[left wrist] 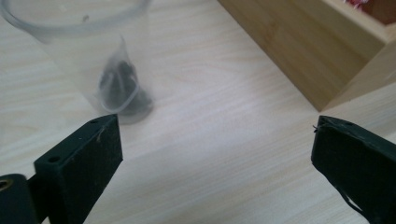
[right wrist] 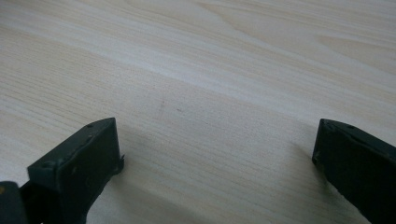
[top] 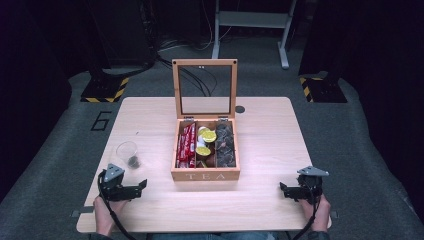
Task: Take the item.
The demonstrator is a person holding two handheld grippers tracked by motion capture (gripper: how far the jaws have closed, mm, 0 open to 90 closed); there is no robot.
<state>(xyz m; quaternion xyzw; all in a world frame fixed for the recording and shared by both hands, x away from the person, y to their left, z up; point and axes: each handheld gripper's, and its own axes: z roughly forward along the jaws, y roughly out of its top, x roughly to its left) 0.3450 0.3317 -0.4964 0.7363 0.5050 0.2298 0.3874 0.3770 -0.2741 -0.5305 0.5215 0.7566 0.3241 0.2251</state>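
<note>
A wooden tea box [top: 205,174] marked TEA stands at the table's middle, its glass lid [top: 204,89] upright. Its compartments hold red packets [top: 186,146], yellow and white pods [top: 206,136] and dark tea bags [top: 225,145]. Left of the box stands a clear plastic cup [top: 127,153] with a dark tea bag [left wrist: 125,91] inside. My left gripper [top: 140,186] rests near the front left edge, just before the cup, open and empty. In the left gripper view [left wrist: 215,140] the cup stands close ahead at the left and the box corner [left wrist: 322,51] at the right. My right gripper [top: 283,189] lies front right, open over bare wood [right wrist: 217,142].
The light wooden table [top: 270,150] has free room on both sides of the box. A small dark round spot [top: 240,109] lies behind the box at the right. Beyond the table are grey floor, a metal stand [top: 250,22] and striped black-yellow bases [top: 105,90].
</note>
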